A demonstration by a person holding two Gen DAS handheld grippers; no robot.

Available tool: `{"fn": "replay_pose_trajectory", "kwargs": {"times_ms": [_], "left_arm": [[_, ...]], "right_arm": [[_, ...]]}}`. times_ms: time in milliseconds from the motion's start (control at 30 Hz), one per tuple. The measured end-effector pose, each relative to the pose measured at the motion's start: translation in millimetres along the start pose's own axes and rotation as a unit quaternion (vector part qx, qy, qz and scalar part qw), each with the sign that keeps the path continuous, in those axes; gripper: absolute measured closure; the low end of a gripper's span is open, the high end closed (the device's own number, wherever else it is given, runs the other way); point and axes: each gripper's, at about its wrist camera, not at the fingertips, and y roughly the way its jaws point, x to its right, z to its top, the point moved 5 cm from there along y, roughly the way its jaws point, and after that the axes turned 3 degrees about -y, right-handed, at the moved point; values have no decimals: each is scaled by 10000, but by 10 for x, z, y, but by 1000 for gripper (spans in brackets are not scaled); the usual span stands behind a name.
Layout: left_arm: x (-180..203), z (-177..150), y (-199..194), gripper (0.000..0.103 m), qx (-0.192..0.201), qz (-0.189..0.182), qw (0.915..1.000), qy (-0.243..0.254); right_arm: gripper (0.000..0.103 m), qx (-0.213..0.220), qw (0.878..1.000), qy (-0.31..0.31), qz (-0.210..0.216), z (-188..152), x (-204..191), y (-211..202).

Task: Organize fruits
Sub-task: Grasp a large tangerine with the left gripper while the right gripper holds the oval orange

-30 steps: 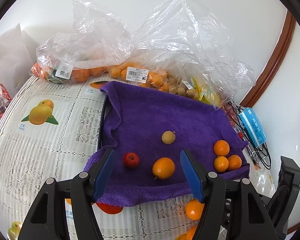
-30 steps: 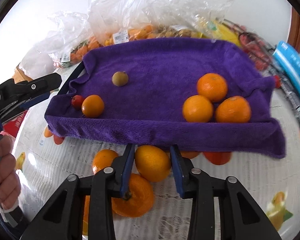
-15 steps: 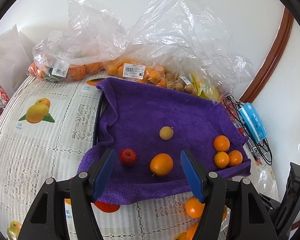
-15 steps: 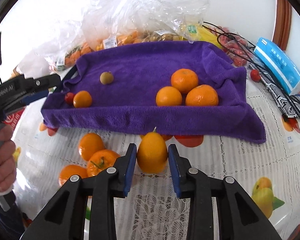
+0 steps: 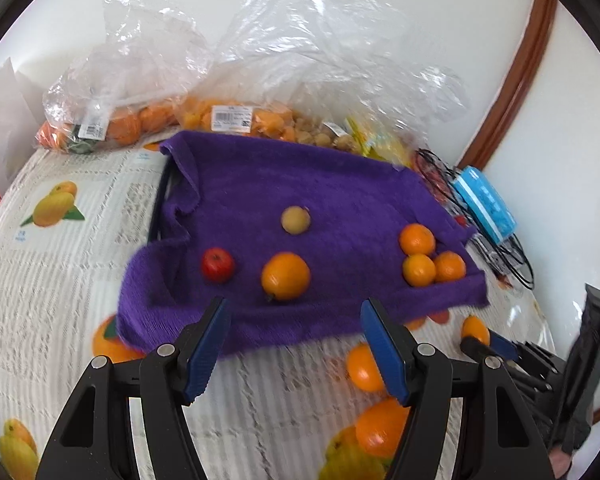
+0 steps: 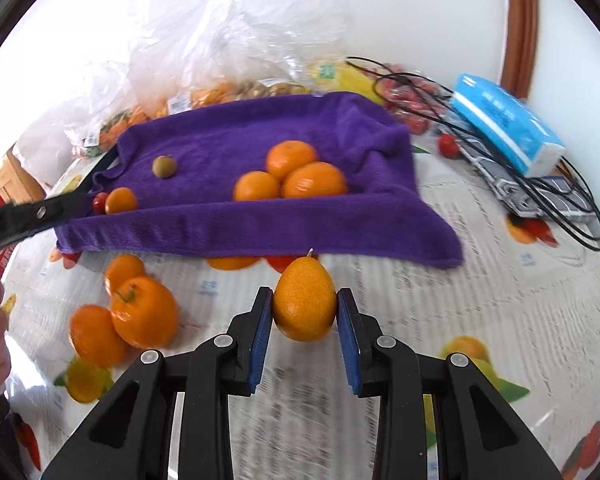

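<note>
Three oranges [image 6: 290,176] on towel [image 6: 260,224]

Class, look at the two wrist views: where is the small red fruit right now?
The small red fruit lies on the purple towel near its left edge, just left of a lone orange fruit; in the right wrist view it peeks out beside that same fruit.

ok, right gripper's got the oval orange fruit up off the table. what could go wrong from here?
1. The right gripper pinches the smooth oval orange fruit only at its sides, so it may slip or bruise.
2. The purple towel has a raised front fold, which a low carry could snag.
3. A drop near the three clustered oranges could knock them apart.
</note>
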Motion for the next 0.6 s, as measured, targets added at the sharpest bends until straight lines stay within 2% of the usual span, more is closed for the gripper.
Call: {"fn": "replay_pose_trajectory", "kwargs": {"times_ms": [133, 300, 500, 600], "left_arm": [[188, -263, -83, 37, -196, -405, 9988, 202], [415, -541, -39, 37, -447, -274, 9968, 599], [534, -733, 45, 38, -603, -222, 9953, 726], [562, -780, 101, 43, -643, -132, 9948, 784]], "right_arm": [[71, -25, 10000, 26, -21, -84, 71, -4], [71, 41, 10000, -38, -30, -126, 117, -99], [71, 91, 9999, -106, -97, -223, 169, -243], [71, 93, 9998, -119, -120, -273, 169, -270]]}}
